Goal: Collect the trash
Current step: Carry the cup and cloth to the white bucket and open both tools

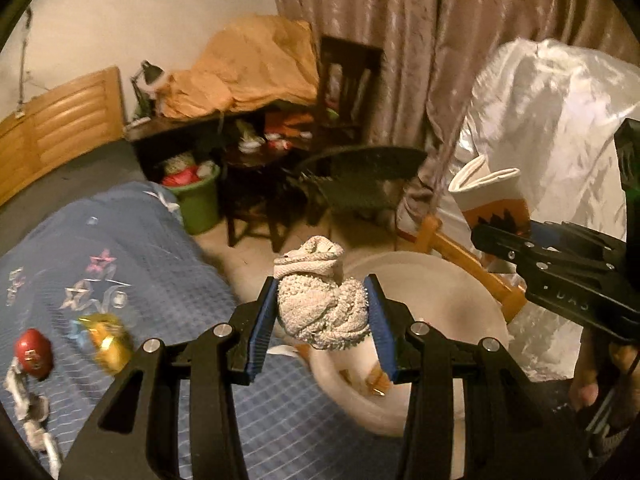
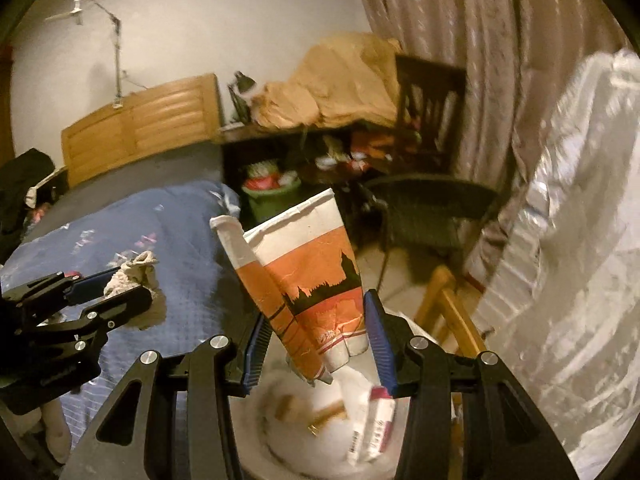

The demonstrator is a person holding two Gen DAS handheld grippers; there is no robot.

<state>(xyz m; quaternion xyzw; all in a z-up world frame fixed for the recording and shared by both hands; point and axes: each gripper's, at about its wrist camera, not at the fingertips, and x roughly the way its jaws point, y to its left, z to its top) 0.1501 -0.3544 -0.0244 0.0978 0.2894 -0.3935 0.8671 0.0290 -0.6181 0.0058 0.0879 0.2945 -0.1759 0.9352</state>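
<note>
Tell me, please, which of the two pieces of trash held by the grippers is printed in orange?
The crushed paper cup in the right gripper: it has an orange print with a dark skyline, while the left gripper holds a plain whitish knitted wad.

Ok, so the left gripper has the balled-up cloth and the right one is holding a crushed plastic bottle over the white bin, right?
Not quite. The right gripper is shut on a crushed paper cup, orange and white, not a plastic bottle; the right wrist view shows it plainly. The rest holds: the left gripper has the balled-up cloth, and the cup hangs over the white bin.
</note>
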